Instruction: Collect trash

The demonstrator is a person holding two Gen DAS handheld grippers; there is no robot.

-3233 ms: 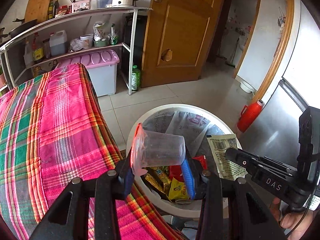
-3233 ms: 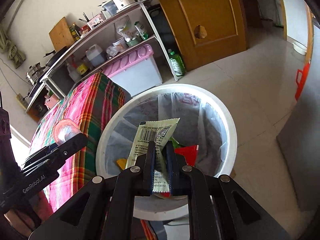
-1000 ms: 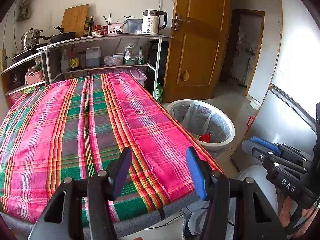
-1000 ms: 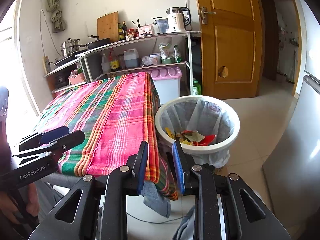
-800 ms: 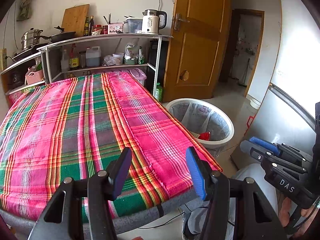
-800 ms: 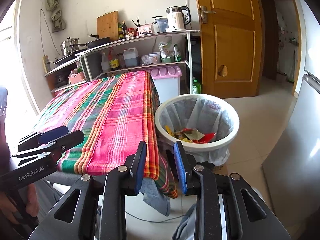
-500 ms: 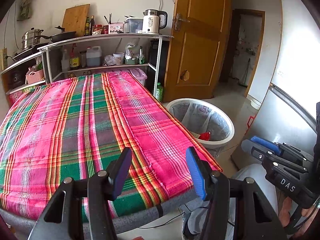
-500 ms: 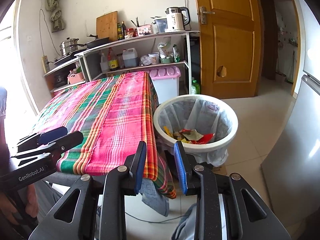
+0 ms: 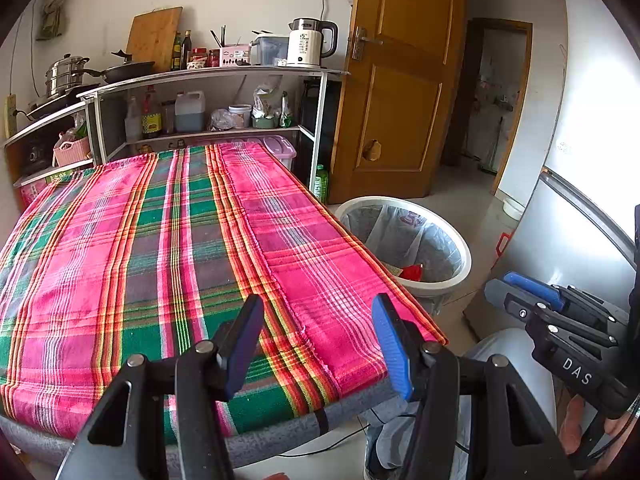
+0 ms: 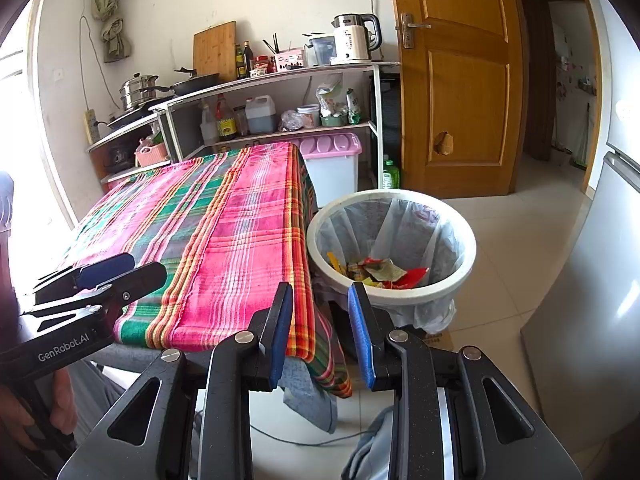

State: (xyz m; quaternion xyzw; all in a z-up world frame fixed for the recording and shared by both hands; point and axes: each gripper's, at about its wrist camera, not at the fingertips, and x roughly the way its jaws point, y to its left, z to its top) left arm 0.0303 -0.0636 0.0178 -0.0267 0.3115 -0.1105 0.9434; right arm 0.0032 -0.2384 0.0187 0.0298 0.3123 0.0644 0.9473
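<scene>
Table [image 9: 280, 432] under plaid cloth [image 9: 160, 240]; white bin [image 10: 400, 298] on tiled floor [image 10: 520, 248]

"DAS" on the right gripper [image 9: 516, 300], "GenRobot.AI" on the left gripper [image 10: 116, 276], perhaps "5" on the kettle [image 9: 306, 44]

Both wrist views face table [image 9: 160, 240] (bin [image 10: 468, 248] shared).

Plaid tabletop [image 9: 168, 240] lies bare; bin [image 10: 468, 276] mouth unobstructed, just beside table edge.
</scene>
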